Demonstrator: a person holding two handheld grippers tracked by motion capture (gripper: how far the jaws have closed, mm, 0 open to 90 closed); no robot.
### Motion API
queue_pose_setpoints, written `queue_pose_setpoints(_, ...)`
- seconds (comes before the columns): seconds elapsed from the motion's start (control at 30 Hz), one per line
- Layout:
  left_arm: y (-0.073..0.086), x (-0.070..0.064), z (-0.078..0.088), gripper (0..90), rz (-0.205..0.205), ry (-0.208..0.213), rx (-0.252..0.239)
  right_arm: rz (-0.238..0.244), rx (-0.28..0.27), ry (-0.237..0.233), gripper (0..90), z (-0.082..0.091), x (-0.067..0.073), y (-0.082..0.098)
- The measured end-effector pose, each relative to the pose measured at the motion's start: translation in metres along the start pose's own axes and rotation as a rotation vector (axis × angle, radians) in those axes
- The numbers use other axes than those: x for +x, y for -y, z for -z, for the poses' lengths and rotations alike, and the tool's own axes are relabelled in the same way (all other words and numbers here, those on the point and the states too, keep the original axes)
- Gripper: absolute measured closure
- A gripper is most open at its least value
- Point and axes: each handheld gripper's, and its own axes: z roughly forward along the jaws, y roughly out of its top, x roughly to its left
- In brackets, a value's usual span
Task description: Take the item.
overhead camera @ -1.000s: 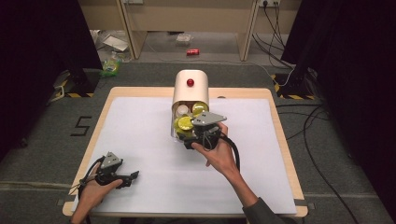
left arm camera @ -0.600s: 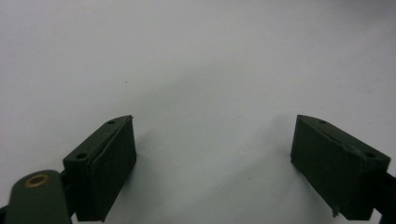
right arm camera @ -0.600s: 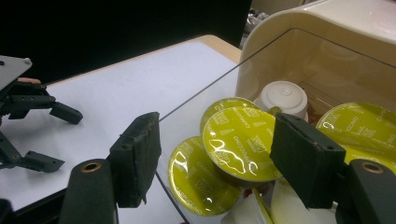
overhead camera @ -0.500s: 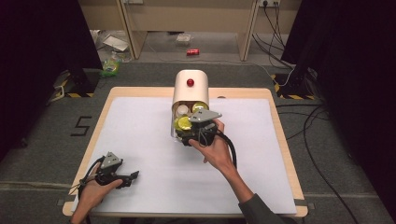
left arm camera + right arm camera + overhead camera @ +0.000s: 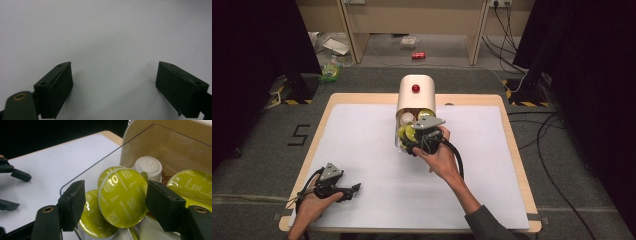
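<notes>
The yellow-lidded capsule (image 5: pixel 122 196) still sits upright among others in the clear-fronted dispenser bin (image 5: pixel 413 102) on the counter (image 5: pixel 362 150), bracketed but untouched by the right gripper (image 5: pixel 115 205), whose fingers have just been opening, not yet lifted out, while the left gripper (image 5: pixel 115 90) rests spread and empty.

Bench (image 5: pixel 362 100): rectangular, pale wood edge showing all round, top covered almost wholly by a white sheet (image 5: pixel 362 150). Sheet lies flat, no visible creases.

Directly on the sheet, at the far middle: a cream container (image 5: pixel 415 95), rounded at the back, red dot on top, open front facing the person's side. It holds yellow-green foil-lidded capsules (image 5: pixel 122 197) and a white one (image 5: pixel 148 167); a clear panel (image 5: pixel 100 162) edges the opening.

At the near left corner the left gripper (image 5: pixel 349 191) rests on the sheet, in the person's hand.

Bench stands on grey floor (image 5: pixel 262 150).
</notes>
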Motion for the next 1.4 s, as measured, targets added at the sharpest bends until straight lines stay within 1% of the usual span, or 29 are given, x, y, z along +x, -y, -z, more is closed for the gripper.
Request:
queue_pose_setpoints(0.07, 0.000, 0.000, 0.000, 13.4, 0.000, 0.000, 0.000, 0.000, 0.004, 0.008, 32.3, -0.001, -0.001, 0.000)
queue_pose_setpoints(0.13, 0.000, 0.000, 0.000, 13.4, 0.000, 0.000, 0.000, -0.010, 0.008, 0.009, 32.4, -0.002, -0.002, 0.000)
queue_pose_setpoints(0.33, 0.000, 0.000, 0.000, 13.4, 0.000, 0.000, 0.000, -0.018, 0.009, -0.006, 29.3, -0.005, -0.004, -0.001)
queue_pose_setpoints(0.4, 0.000, 0.000, 0.000, 13.4, 0.000, 0.000, 0.000, -0.021, 0.018, -0.018, 27.2, -0.008, -0.006, -0.001)
queue_pose_setpoints(0.43, 0.000, 0.000, 0.000, 13.4, 0.000, 0.000, 0.000, -0.018, 0.017, -0.017, 26.6, -0.009, -0.006, 0.000)
queue_pose_setpoints(0.47, 0.000, 0.000, 0.000, 13.4, -0.002, 0.000, 0.002, -0.015, 0.020, -0.011, 27.0, -0.010, -0.006, 0.000)
queue_pose_setpoints(0.63, 0.000, 0.000, 0.000, 13.4, -0.002, 0.000, 0.002, -0.004, 0.006, -0.004, 37.5, -0.007, -0.005, -0.002)
queue_pose_setpoints(0.7, 0.000, 0.000, 0.000, 13.4, 0.000, 0.000, 0.000, -0.008, 0.007, -0.001, 37.7, -0.005, -0.005, -0.002)
queue_pose_setpoints(0.8, 0.000, 0.000, 0.000, 13.4, -0.001, 0.000, 0.001, 0.003, 0.009, 0.006, 38.0, -0.005, -0.004, -0.002)
queue_pose_setpoints(0.87, 0.000, 0.000, 0.000, 13.5, -0.001, 0.002, 0.001, 0.002, 0.004, 0.006, 38.1, -0.004, -0.004, -0.002)
queue_pose_setpoints(0.93, 0.000, 0.001, 0.000, 13.6, -0.001, 0.003, 0.001, -0.003, -0.005, 0.007, 38.2, -0.002, -0.003, -0.003)
queue_pose_setpoints(1.03, 0.000, 0.001, 0.000, 13.6, -0.001, 0.003, 0.001, -0.023, -0.022, -0.013, 38.2, 0.003, -0.004, -0.004)
queue_pose_setpoints(1.13, 0.000, 0.001, 0.000, 13.6, 0.000, 0.003, 0.001, -0.033, -0.040, -0.018, 38.2, 0.010, -0.006, -0.004)
queue_pose_setpoints(1.27, 0.000, 0.001, 0.000, 13.6, 0.000, 0.003, 0.001, -0.062, -0.063, -0.042, 38.2, 0.019, -0.009, -0.005)
queue_pose_setpoints(1.4, 0.000, 0.001, 0.000, 13.6, 0.000, 0.003, 0.001, -0.055, -0.056, -0.040, 38.2, 0.026, -0.009, -0.003)
